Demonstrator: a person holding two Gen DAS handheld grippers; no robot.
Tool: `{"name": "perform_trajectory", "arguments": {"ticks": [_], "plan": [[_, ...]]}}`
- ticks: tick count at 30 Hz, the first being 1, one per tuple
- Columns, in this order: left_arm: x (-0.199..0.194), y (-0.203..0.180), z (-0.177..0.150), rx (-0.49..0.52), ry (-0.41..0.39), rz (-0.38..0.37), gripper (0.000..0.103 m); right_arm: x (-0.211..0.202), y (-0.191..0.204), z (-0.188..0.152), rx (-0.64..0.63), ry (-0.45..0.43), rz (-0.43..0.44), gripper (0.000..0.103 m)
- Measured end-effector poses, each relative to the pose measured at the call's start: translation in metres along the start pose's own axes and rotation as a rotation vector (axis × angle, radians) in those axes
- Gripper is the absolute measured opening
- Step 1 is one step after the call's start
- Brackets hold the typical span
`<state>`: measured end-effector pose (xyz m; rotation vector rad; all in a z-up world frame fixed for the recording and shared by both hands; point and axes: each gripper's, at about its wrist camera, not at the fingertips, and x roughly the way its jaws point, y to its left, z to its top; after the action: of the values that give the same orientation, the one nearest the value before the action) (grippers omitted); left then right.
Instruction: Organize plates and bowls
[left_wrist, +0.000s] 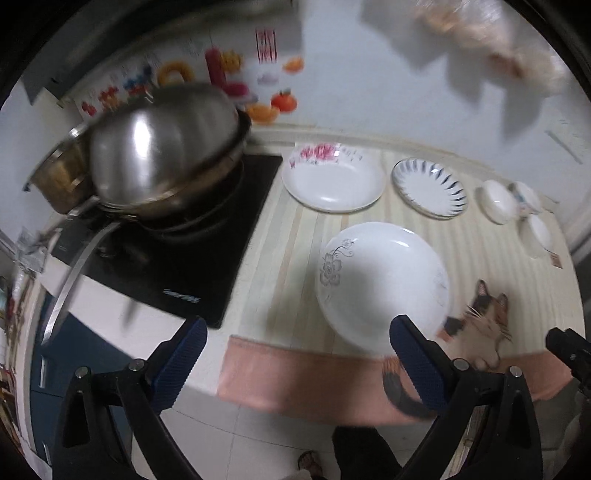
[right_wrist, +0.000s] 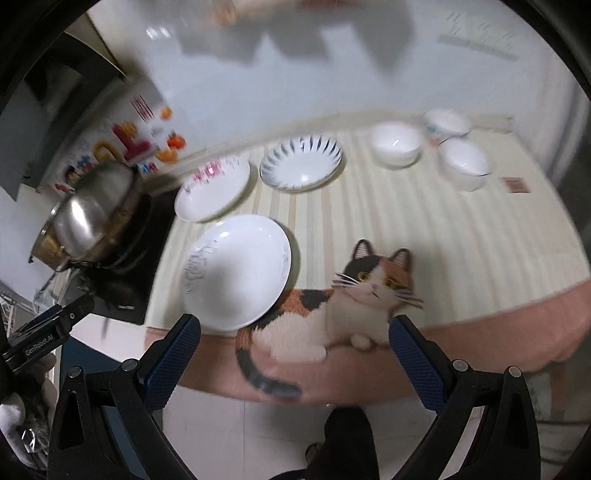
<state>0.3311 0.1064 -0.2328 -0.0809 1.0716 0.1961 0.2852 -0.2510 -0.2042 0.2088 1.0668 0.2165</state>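
Three plates lie on a striped cloth: a white one with a grey flower (left_wrist: 384, 280) (right_wrist: 238, 271) nearest, a pink-flowered one (left_wrist: 334, 179) (right_wrist: 212, 188) behind it, and a blue-streaked one (left_wrist: 428, 186) (right_wrist: 301, 162) to its right. Three small white bowls (left_wrist: 496, 201) (right_wrist: 397, 144) stand at the far right. My left gripper (left_wrist: 299, 343) is open and empty, hovering at the table's near edge just before the grey-flower plate. My right gripper (right_wrist: 295, 343) is open and empty above the cat picture.
A black induction hob (left_wrist: 207, 254) (right_wrist: 144, 258) at the left carries a pan under an upturned steel bowl (left_wrist: 162, 147) (right_wrist: 92, 210). A cat picture (right_wrist: 354, 302) marks the cloth's pink front edge (left_wrist: 295, 373). The wall is close behind. Tiled floor lies below.
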Motion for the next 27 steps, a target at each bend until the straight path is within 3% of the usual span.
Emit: {"name": "perform_trajectory", "arguments": {"ticks": [4,9,12,16,23,27], "plan": [[0.065,-0.009,0.024,-0.017,0.107,-0.020,0.086,0.091,-0.006,0.040,-0.046,0.107,0.038,0.098],[0.141,-0.016,0.040,-0.045,0.260,-0.038,0.069,0.186,0.000,0.067,-0.095,0.239,0.074,0.076],[0.169,-0.016,0.040,-0.051,0.325,-0.046,0.062,0.231,0.001,0.077,-0.095,0.311,0.099,0.070],[0.187,-0.015,0.036,-0.057,0.367,-0.058,0.056,0.262,0.001,0.081,-0.079,0.376,0.141,0.058],[0.192,-0.015,0.033,-0.086,0.387,-0.143,0.034,0.286,0.004,0.080,-0.051,0.460,0.213,0.016],[0.182,-0.017,0.033,-0.086,0.391,-0.132,0.034,0.289,0.010,0.080,-0.092,0.443,0.230,0.014]]}}
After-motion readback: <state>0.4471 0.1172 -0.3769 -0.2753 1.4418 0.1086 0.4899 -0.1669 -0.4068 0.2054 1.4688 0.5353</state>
